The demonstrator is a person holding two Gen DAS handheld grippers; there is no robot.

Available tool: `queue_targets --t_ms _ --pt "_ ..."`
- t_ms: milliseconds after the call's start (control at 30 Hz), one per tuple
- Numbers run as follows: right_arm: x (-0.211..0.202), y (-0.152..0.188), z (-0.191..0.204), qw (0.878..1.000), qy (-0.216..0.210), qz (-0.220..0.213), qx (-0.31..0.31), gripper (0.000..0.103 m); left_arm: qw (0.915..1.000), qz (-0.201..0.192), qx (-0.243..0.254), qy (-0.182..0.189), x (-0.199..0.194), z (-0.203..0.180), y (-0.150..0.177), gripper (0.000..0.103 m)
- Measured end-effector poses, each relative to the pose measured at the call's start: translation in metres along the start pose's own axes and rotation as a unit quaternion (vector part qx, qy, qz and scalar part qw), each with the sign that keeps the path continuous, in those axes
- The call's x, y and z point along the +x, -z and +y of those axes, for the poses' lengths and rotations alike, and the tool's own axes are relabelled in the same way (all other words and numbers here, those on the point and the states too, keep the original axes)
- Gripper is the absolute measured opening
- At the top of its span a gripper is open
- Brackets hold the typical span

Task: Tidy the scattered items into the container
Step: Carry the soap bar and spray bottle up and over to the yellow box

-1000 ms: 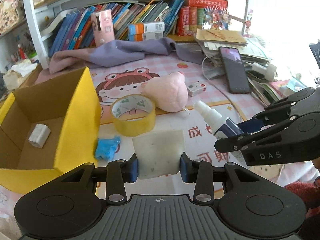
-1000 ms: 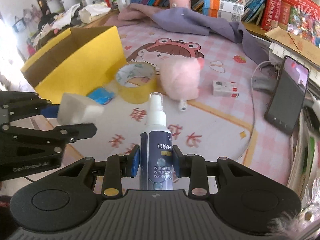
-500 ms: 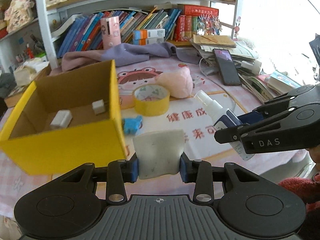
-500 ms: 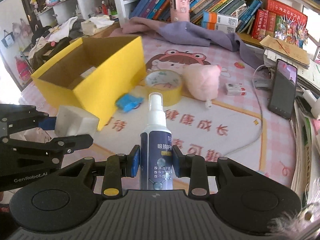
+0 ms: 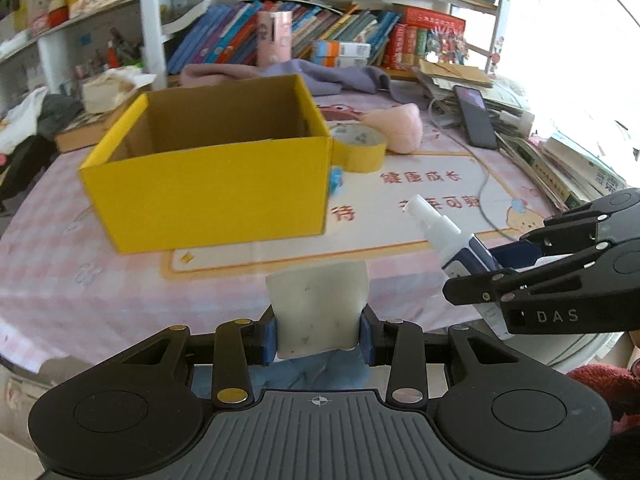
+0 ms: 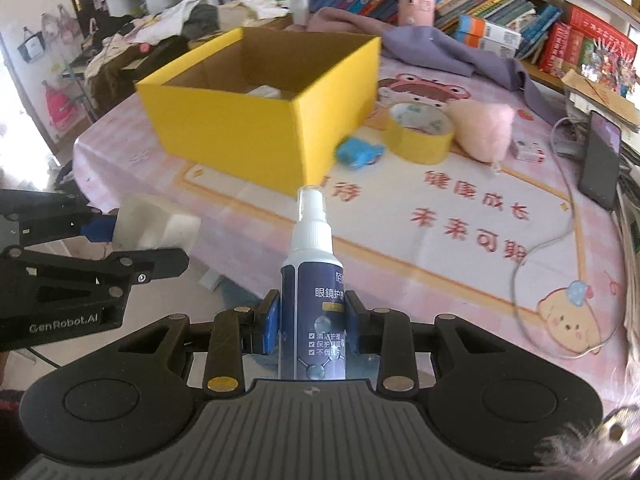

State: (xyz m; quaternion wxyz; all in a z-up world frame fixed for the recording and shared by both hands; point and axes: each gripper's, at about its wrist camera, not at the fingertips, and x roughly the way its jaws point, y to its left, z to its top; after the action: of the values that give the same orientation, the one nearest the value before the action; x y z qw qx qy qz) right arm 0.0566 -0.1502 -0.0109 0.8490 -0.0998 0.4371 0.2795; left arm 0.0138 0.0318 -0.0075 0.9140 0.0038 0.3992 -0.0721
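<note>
Both grippers loaded, short of the box.
Left gripper (image 5: 320,330) clamps a white sponge (image 5: 318,308); right gripper (image 6: 311,326) clamps a spray bottle (image 6: 314,280). Yellow box (image 5: 208,192) sits at 11 o'clock; releasing early likely drops either outside.

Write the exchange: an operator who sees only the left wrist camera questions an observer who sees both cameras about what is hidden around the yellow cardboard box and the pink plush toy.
Operator: Is anything inside the yellow cardboard box? I see only its walls.
Observer: Yes. The right wrist view shows a small white item inside it.
Operator: Is anything hidden beside the pink plush toy?
Observer: A small red-and-white carton lies on the table right next to it, on the phone's side.
</note>
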Motion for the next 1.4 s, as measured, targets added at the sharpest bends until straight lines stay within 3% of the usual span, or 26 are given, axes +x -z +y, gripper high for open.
queue_targets --t_ms 400,867,1167,1400 --pt "0.002 0.004 0.055 0.999 -0.019 0.018 -0.041 0.031 0.9999 -0.006 -0.014 -0.007 -0.023 0.026 0.022 0.037" --pt "0.01 -0.005 0.09 0.995 -0.048 0.017 -0.085 0.031 0.999 -0.005 -0.036 -0.028 -0.033 0.052 0.031 0.037" --pt "0.019 -0.022 0.096 0.992 -0.063 0.006 -0.108 0.031 0.9975 -0.006 -0.055 -0.044 -0.028 0.067 0.022 0.037" --pt "0.022 -0.054 0.087 0.988 -0.069 -0.042 -0.129 0.031 0.9961 -0.031 -0.052 -0.064 -0.023 0.075 -0.013 0.037"
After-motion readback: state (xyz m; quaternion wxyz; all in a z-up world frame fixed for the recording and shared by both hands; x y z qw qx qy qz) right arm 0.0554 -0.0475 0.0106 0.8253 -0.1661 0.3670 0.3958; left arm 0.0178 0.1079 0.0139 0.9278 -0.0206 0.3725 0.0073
